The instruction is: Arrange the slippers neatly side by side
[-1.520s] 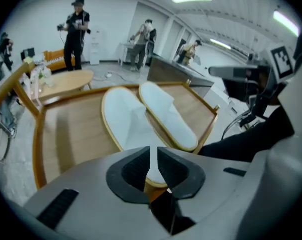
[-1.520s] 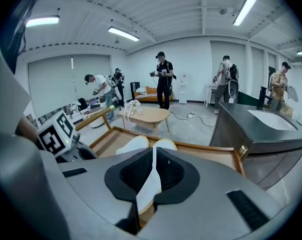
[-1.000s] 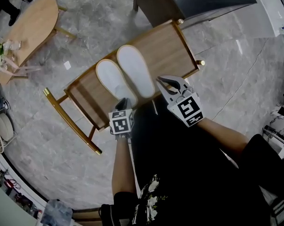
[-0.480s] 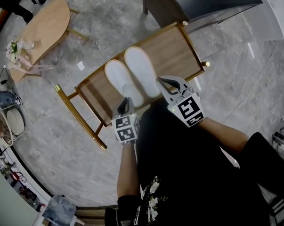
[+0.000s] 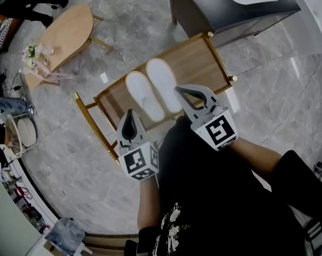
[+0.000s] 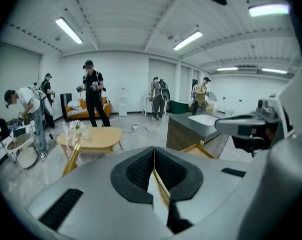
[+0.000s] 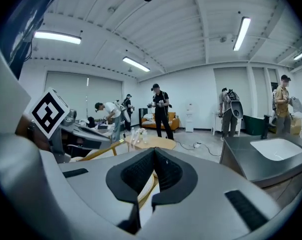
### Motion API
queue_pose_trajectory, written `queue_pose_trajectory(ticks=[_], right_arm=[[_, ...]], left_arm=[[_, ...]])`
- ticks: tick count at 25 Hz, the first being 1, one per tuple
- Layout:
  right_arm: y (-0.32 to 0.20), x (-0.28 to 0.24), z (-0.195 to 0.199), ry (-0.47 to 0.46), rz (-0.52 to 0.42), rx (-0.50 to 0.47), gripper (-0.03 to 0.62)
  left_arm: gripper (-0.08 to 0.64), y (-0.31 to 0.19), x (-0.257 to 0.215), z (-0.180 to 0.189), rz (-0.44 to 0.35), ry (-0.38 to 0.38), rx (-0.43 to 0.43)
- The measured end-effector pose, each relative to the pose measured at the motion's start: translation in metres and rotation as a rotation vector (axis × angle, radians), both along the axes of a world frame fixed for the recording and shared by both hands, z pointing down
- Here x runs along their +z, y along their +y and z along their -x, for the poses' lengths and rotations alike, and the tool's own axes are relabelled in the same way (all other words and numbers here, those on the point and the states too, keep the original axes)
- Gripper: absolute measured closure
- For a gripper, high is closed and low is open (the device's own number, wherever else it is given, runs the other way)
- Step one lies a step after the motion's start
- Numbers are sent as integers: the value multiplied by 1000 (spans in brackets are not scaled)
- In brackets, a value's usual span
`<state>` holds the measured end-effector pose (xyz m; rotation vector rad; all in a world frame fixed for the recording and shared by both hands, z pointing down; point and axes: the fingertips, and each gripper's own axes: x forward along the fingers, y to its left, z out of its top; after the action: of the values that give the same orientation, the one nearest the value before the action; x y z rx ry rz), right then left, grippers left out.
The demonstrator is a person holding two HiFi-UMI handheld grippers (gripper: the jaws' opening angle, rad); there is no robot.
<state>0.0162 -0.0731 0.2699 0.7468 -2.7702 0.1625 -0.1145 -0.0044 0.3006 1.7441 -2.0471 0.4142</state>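
Note:
Two white slippers, the left one (image 5: 143, 95) and the right one (image 5: 163, 84), lie side by side, toes away from me, on a low wooden bench (image 5: 199, 58) with a gold frame. My left gripper (image 5: 130, 114) hangs above the bench's near edge, short of the left slipper's heel. Its jaws have just been closing and now meet with nothing between them (image 6: 154, 149). My right gripper (image 5: 179, 91) hovers beside the right slipper's heel, clear of it. Its jaws have also just closed on nothing (image 7: 154, 151).
An oval wooden table (image 5: 64, 33) with flowers stands at the far left. A dark counter with a sink (image 5: 230, 4) is behind the bench. Several people (image 6: 93, 91) work at the back of the room. Marble floor (image 5: 86, 159) surrounds the bench.
Both grippers have risen away from the bench, the left one more, and it has tilted up from pointing steeply down. The slippers have stayed put.

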Motion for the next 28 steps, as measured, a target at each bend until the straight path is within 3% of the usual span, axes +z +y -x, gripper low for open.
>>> queue_pose_trajectory(ticks=[4, 8, 14, 28], right_arm=[[3, -44, -9, -87, -36, 32, 592], [14, -76, -21, -90, -121, -3, 594], [21, -93, -24, -88, -201, -28, 594], [19, -104, -33, -146, -228, -21, 594]], left_arm=[[554, 5, -67, -6, -150, -110, -10], [554, 21, -110, -17, -253, -226, -28], [554, 29, -136, -22, -331, -249, -40], [554, 27, -151, -32, -343, -308, -14]])
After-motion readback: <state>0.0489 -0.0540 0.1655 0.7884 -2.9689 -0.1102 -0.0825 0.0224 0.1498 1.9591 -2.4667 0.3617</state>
